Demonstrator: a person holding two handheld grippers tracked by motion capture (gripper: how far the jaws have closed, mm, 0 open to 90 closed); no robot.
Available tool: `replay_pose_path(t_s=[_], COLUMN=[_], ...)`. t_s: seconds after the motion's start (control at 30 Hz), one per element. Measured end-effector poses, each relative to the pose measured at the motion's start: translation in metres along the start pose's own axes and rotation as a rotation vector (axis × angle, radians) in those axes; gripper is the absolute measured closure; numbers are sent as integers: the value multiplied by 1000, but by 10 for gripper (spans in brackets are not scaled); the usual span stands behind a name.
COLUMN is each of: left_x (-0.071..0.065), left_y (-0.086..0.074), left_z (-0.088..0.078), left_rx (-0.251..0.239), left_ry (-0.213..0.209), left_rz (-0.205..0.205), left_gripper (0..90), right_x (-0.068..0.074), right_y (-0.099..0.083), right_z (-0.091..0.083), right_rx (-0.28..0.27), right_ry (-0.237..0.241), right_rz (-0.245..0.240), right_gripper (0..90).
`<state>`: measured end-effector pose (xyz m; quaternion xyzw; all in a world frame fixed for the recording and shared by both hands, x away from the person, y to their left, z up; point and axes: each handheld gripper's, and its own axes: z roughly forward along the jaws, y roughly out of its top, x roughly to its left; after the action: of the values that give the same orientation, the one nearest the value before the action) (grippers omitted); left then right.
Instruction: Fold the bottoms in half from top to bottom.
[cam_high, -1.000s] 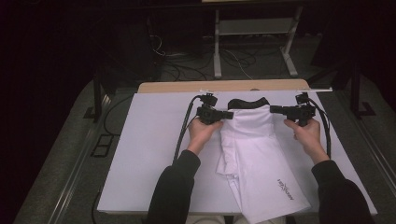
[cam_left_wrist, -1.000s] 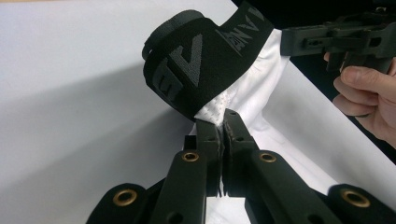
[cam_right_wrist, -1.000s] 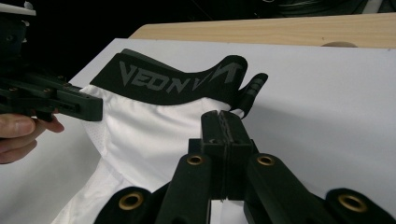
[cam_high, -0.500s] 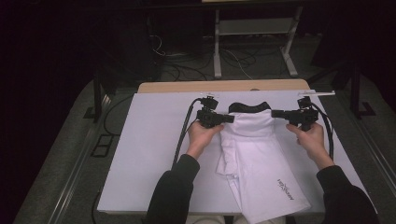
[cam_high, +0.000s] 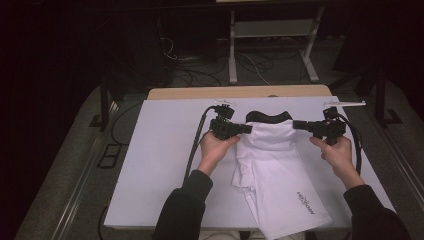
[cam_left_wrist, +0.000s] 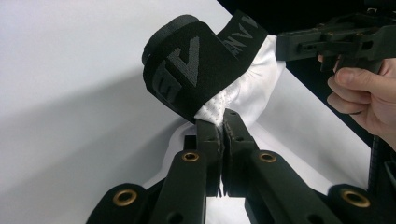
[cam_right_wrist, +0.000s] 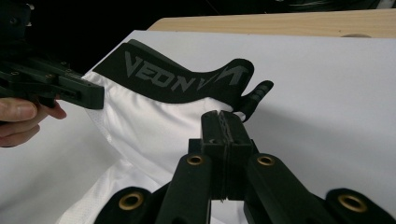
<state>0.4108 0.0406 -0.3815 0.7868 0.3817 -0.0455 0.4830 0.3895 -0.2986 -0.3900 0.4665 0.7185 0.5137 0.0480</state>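
A pair of white shorts (cam_high: 280, 165) with a black lettered waistband (cam_high: 269, 117) lies on the white table cover (cam_high: 160, 165), one leg trailing toward the near edge. My left gripper (cam_high: 248, 128) is shut on the left waist corner. In the left gripper view its jaws (cam_left_wrist: 223, 116) pinch white mesh just under the waistband (cam_left_wrist: 196, 70). My right gripper (cam_high: 296, 125) is shut on the right waist corner. In the right gripper view its tips (cam_right_wrist: 224, 119) clamp the fabric below the waistband (cam_right_wrist: 177, 77). The waist hangs stretched between both grippers.
A wooden table edge (cam_high: 200, 93) shows beyond the white cover. Behind it a white metal stand (cam_high: 270, 30) and cables sit on the dark floor. A small dark logo (cam_high: 305, 202) marks the near leg. Each gripper's cable trails beside the hand.
Both grippers have drifted slightly toward the near side with the waist still held. The right one has also moved outward to the right, and the waistband is drawn wider.
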Motion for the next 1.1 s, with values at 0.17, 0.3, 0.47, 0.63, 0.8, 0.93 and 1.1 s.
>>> replay_pose_path(t_s=[0.17, 0.3, 0.47, 0.63, 0.8, 0.93, 1.1], left_x=[-4, -8, -13, -16, -21, -24, -28], left_y=[-5, -8, -13, -17, -20, -24, -28], left_z=[-2, -4, -3, -2, -4, -5, -6], left_rx=[2, 5, 12, 22, 28, 34, 40], left_ry=[-15, -25, -36, -44, -52, -57, -68], left_rz=[2, 3, 5, 9, 18, 22, 19], left_gripper=[860, 860, 860, 860, 860, 860, 860], right_x=[4, 6, 8, 9, 11, 12, 13], right_y=[-5, -11, -18, -25, -28, -31, -35], right_z=[-3, -7, -12, -17, -21, -25, -27], right_rx=[2, 4, 1, 5, 9, 8, 13], right_ry=[2, 8, 13, 17, 26, 38, 46], right_rz=[-4, -6, -6, 0, -2, 4, 7], right_gripper=[884, 884, 883, 884, 883, 883, 883])
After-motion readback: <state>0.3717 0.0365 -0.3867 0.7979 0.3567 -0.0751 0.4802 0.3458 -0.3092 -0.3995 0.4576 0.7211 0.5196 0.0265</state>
